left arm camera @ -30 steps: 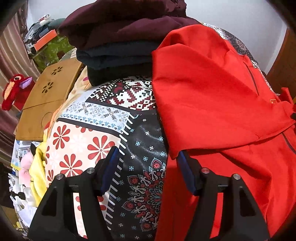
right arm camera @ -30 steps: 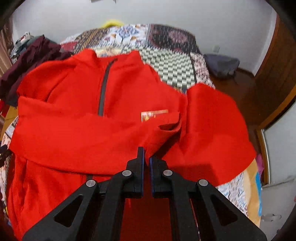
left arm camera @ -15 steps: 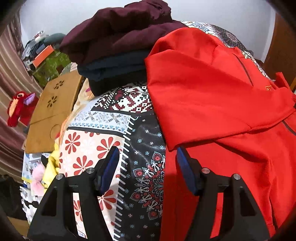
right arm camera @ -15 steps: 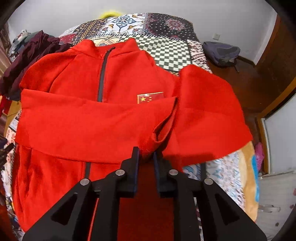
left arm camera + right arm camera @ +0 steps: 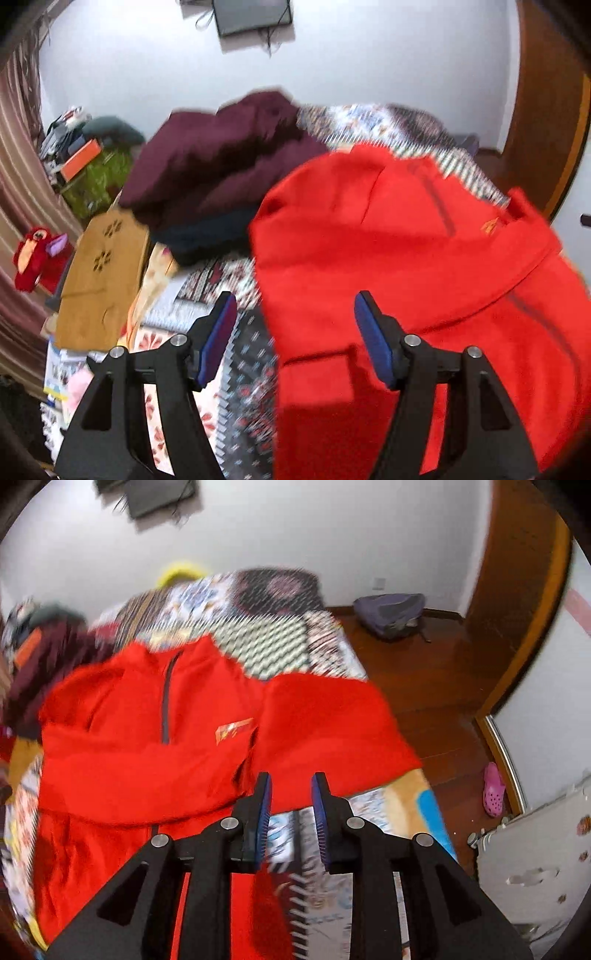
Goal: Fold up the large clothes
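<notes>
The red jacket [image 5: 155, 760] lies face up on the patterned bed [image 5: 266, 646], one sleeve folded across its chest, so the sleeve-folding step looks half done. The right tool [image 5: 290, 786] has just been opening and stands slightly parted with nothing between its pads, while the left tool [image 5: 295, 314] hangs spread wide and empty over the jacket's edge. The jacket's long axis runs away from the cameras, collar toward the far wall; next, I judge, the other sleeve [image 5: 332, 723] needs pinching and folding inward.
</notes>
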Tool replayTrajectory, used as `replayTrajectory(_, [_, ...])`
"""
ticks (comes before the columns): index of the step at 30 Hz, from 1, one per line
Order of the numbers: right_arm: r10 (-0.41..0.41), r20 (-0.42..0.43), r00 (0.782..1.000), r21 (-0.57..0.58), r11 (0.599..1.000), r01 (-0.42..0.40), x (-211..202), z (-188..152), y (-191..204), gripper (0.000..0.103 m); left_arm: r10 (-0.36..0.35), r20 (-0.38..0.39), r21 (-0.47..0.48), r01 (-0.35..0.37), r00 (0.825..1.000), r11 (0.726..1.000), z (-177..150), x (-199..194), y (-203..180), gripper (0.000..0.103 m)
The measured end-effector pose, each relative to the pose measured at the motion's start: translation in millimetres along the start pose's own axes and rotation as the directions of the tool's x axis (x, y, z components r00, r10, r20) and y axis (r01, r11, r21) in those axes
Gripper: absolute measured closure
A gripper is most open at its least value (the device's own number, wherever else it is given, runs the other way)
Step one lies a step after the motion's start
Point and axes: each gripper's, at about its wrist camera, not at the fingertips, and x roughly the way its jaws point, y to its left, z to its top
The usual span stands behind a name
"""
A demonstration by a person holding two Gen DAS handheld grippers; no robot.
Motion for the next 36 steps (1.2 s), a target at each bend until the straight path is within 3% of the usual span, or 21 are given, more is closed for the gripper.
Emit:
replayTrajectory(2, [-0.012, 0.022, 1.0, 0.047, 0.999, 0.011, -4.6, 2.8, -15.0, 0.06, -0.019, 0.043, -0.008, 0.019, 0.999, 1.0, 12.8, -6.3, -8.0, 0.032])
replayTrajectory(4, [-0.03, 0.036, 0.999, 0.094, 0.995, 0.027, -4.6, 4.0, -32.4, 0.053, -0.036, 0.068, -0.013, 0.037, 0.997, 0.999, 21.8, -9.2, -17.3, 0.028])
replayTrajectory(10, [0.021, -0.023, 1.0, 0.231, 0.973, -0.015, 20.9, 3.7, -75.5, 0.053, -0.083, 0.073, -0.007, 0.083, 0.994, 0.997, 39.6, 3.8, -45.9, 0.024])
replayTrajectory(14, [0.064, -0.072, 0.995, 0.334, 0.942, -0.036, 49.7, -2.9, -100.2, 0.053, -0.128, 0.028, -0.007, 0.128, 0.991, 0.992, 41.6, 23.8, -63.0, 0.024])
replayTrajectory(21, [0.159, -0.151, 0.976, 0.463, 0.883, -0.073, 105.8, -12.3, -126.0, 0.053, -0.133, -0.033, 0.0, 0.133, 0.991, 0.991, 37.1, 49.7, -73.8, 0.024])
replayTrajectory(25, [0.233, -0.15, 0.961, 0.528, 0.84, -0.122, 129.5, -10.5, -131.7, 0.053, -0.12, -0.054, -0.011, 0.119, 0.991, 0.993, 32.7, 58.9, -69.8, 0.024])
replayTrajectory(30, [0.251, -0.115, 0.961, 0.596, 0.792, -0.135, 150.0, -3.9, -139.6, 0.053, -0.137, -0.086, -0.051, 0.133, 0.987, 0.99, 29.6, 71.0, -61.0, 0.024])
replayTrajectory(33, [0.261, -0.079, 0.962, 0.644, 0.75, -0.151, 155.1, -1.9, -146.3, 0.058, -0.137, -0.083, -0.072, 0.132, 0.987, 0.989, 31.2, 73.1, -56.4, 0.024])
replayTrajectory(35, [0.253, -0.071, 0.965, 0.64, 0.753, -0.151, 156.6, -0.7, -148.0, 0.077, -0.14, -0.077, -0.078, 0.134, 0.987, 0.988, 31.8, 72.9, -54.7, 0.024])
replayTrajectory(36, [0.251, -0.069, 0.966, 0.634, 0.758, -0.152, 158.0, 1.1, -147.5, 0.081, -0.14, -0.076, -0.079, 0.134, 0.987, 0.988, 31.8, 72.9, -54.2, 0.024])
